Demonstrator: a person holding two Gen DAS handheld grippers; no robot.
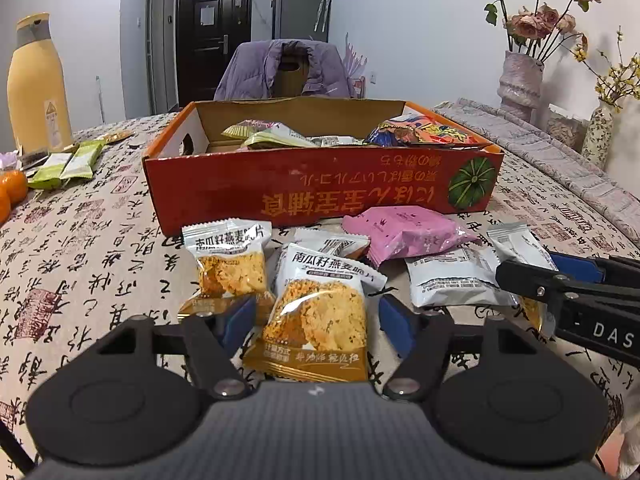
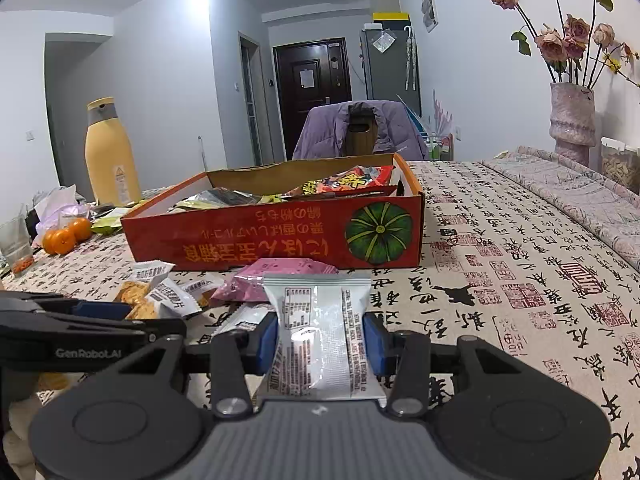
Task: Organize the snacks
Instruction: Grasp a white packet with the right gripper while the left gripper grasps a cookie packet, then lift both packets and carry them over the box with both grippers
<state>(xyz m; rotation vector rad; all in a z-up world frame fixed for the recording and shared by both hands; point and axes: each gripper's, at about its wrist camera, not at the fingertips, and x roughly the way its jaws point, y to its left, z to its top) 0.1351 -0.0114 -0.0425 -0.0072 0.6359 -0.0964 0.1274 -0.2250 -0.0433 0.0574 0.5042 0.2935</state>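
My right hand-held gripper clamped on white snack pkt, above worktop. Left hand-held gripper jaws apart, straddling oat-crisp pkt, pads not touching. Red box just behind pile.

Oat-crisp packets and pink packet lie before the red box.

Held packet's lower end behind right tool.
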